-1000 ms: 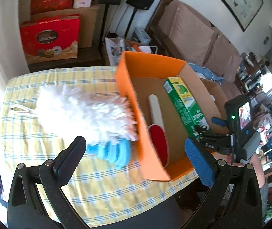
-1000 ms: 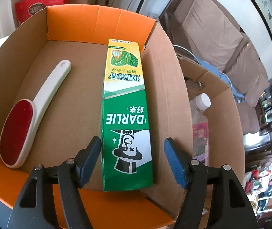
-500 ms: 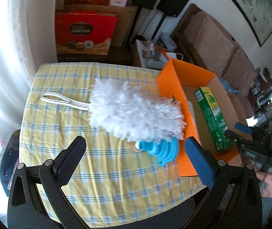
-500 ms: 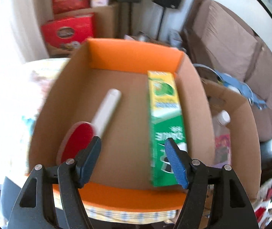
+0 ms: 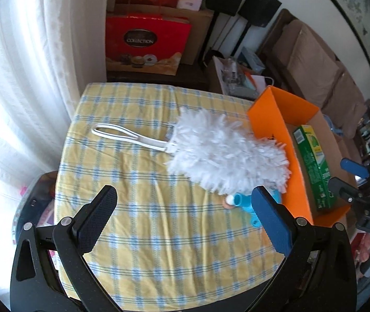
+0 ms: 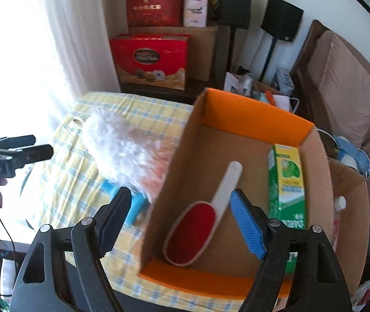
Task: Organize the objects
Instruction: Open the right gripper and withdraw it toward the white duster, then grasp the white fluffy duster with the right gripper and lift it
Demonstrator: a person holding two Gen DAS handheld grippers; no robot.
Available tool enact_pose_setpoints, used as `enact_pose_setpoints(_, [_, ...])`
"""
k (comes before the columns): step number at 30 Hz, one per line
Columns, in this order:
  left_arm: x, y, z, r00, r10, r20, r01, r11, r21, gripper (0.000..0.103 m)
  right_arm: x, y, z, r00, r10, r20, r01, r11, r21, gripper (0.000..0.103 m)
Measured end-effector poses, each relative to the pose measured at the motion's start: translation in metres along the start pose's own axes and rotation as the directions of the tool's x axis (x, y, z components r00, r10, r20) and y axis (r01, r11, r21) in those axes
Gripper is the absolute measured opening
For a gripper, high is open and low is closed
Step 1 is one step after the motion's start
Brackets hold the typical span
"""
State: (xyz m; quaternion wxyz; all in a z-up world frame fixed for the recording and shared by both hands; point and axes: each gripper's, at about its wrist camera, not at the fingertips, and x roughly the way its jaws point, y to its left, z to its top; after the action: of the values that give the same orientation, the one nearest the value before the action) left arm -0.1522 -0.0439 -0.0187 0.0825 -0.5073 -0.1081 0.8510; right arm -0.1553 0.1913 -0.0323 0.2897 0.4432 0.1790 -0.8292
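A fluffy white duster (image 5: 224, 153) lies on the yellow checked tablecloth (image 5: 145, 221), its head against the orange-rimmed cardboard box (image 5: 270, 119). A blue plastic item (image 5: 244, 202) pokes out from under the duster head. My left gripper (image 5: 185, 208) hovers open above the cloth, near side of the duster, nothing between its fingers. In the box (image 6: 250, 114) lie a red lint brush (image 6: 200, 223) and a green toothpaste carton (image 6: 286, 179). My right gripper (image 6: 182, 202) hangs over the box's near left wall, jaws opening and empty.
Red gift boxes (image 5: 145, 44) and black speakers (image 6: 281, 18) stand beyond the table's far edge. A brown sofa (image 6: 346, 85) runs along the right. A second cardboard box with a white-capped bottle (image 6: 339, 202) sits right of the orange box. A bright curtain (image 5: 28, 78) hangs on the left.
My right gripper rose out of the box away from the toothpaste carton, swung left, and its jaws widened. My left gripper drew left, bringing the duster's handle into view.
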Motion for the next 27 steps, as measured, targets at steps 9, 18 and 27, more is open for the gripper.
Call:
enact_pose_setpoints(9, [0.005,0.019,0.002,1.0,0.022,-0.002,-0.022,0.999,-0.028,0.103,0.022,0.031,0.022,0.999,0.04,-0.025,-0.042,0.996,-0.08,0.083])
enact_pose_setpoints(18, [0.025,0.026,0.016,1.0,0.003,-0.023,-0.004,0.998,-0.06,0.103,0.053,0.054,0.036,0.997,0.048,-0.067,-0.058,0.985,-0.161,0.083])
enact_pose_setpoints(27, [0.066,0.025,0.031,0.99,-0.123,-0.067,0.113,0.984,-0.138,0.103,0.079,0.061,0.04,0.994,0.028,-0.101,-0.049,0.976,-0.212,0.083])
